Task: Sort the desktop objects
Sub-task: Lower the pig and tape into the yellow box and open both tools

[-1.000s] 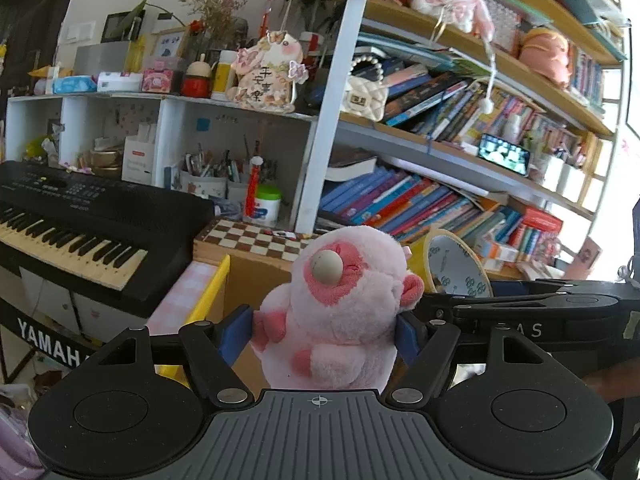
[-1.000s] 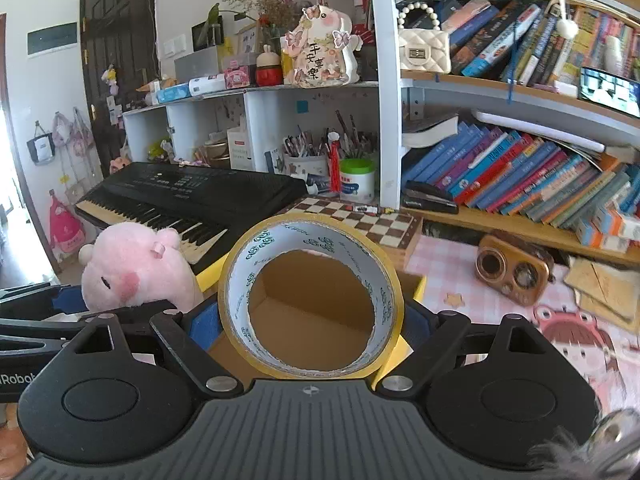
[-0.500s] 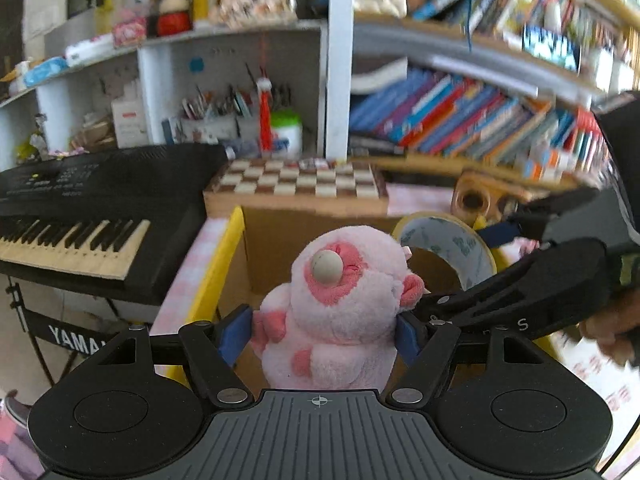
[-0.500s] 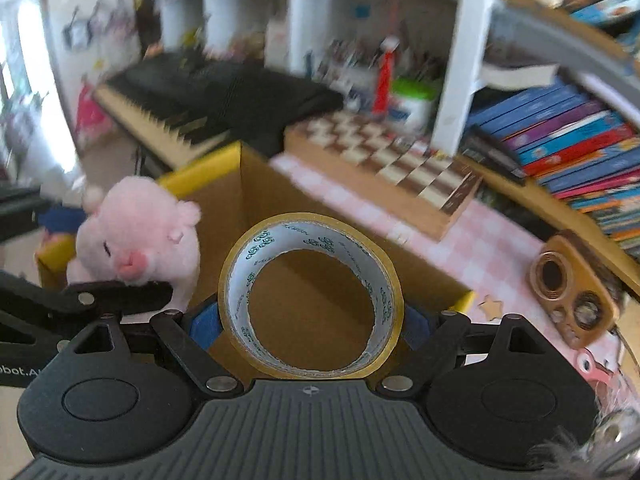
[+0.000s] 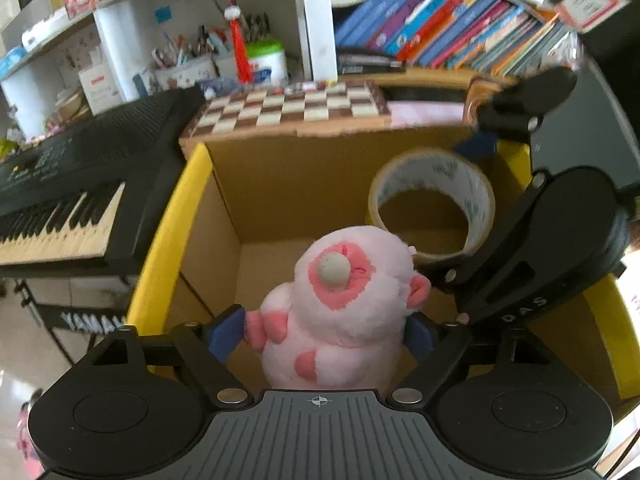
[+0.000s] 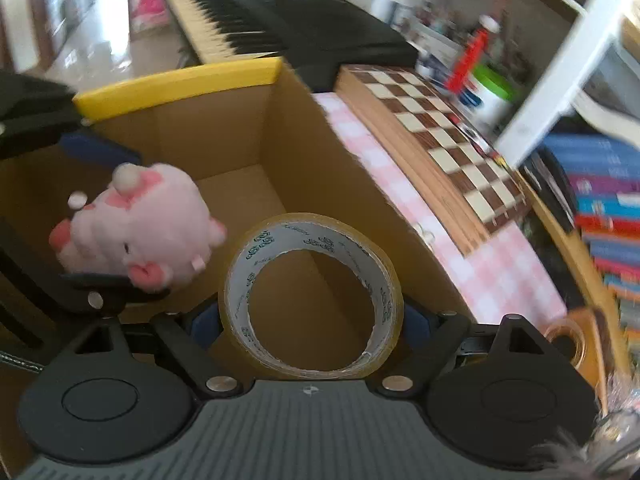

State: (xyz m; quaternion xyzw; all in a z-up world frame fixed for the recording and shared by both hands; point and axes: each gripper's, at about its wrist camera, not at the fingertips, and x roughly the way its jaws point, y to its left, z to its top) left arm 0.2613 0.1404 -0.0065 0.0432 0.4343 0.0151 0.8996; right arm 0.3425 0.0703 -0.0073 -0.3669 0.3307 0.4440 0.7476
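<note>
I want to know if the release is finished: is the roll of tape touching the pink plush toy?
Apart. In the right wrist view, bare cardboard of the box shows between the pink plush toy and the roll of tape, each between its own hand-held gripper's pads.

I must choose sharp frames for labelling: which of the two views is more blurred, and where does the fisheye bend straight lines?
Right wrist view: strong motion blur on the keyboard and bookshelf; only the tape roll stays sharp. Left wrist view: mostly crisp, the plush toy clear, slight blur at the top right; the yellow edge of the cardboard box curves from distortion.
</note>
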